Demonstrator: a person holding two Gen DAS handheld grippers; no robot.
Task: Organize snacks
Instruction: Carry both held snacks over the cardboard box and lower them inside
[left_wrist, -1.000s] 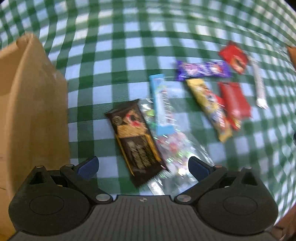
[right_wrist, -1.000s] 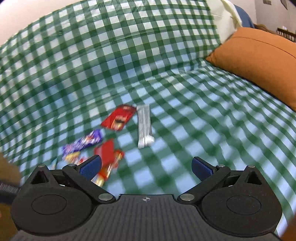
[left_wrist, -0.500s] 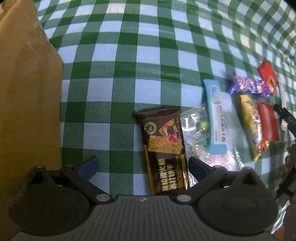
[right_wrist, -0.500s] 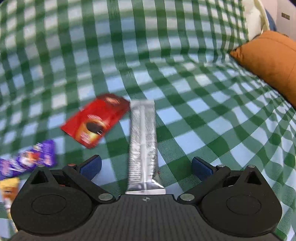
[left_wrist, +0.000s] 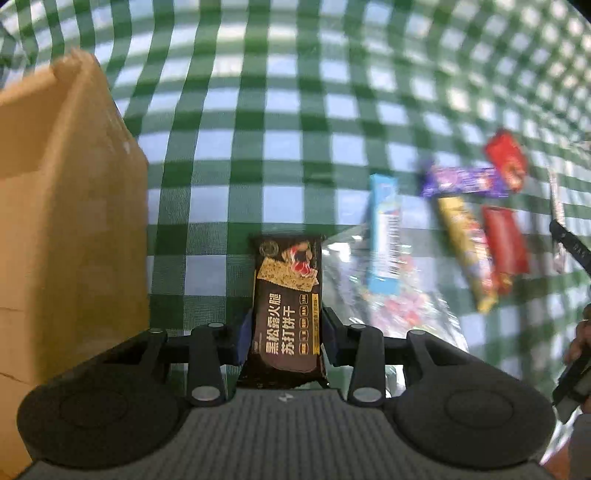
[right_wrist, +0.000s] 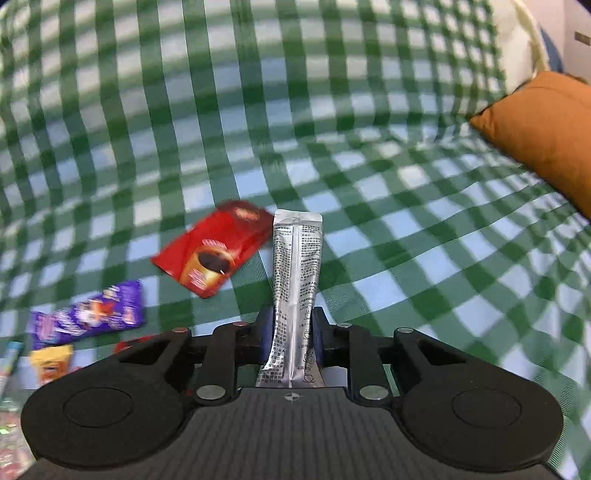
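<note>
Left claw: it was wide open a moment ago and has just been closing; now the dark cracker pack is squeezed between its two blue pads
Dark cracker pack: it is held by its near end and sticks straight out from the claw, over the green and white checked cloth; before, it was lying flat beside the clear candy bag
Right claw: it was wide open too and has just been closing; now it is almost shut, and the silver stick pack is pinched between its pads
Silver stick pack: it is gripped near its lower end and its top end points up and away; half a second ago it was lying flat between open fingers
Brown box: it is seen at the left of the left view, near the held cracker pack
Snacks left on the cloth: a light blue bar is lying on the clear candy bag; a purple bar, a yellow bar and two red packs are lying close together further right
Red coffee pack: in the right view it is lying just left of the silver stick pack
Orange pillow: it is seen at the right edge, well apart from the snacks
</note>
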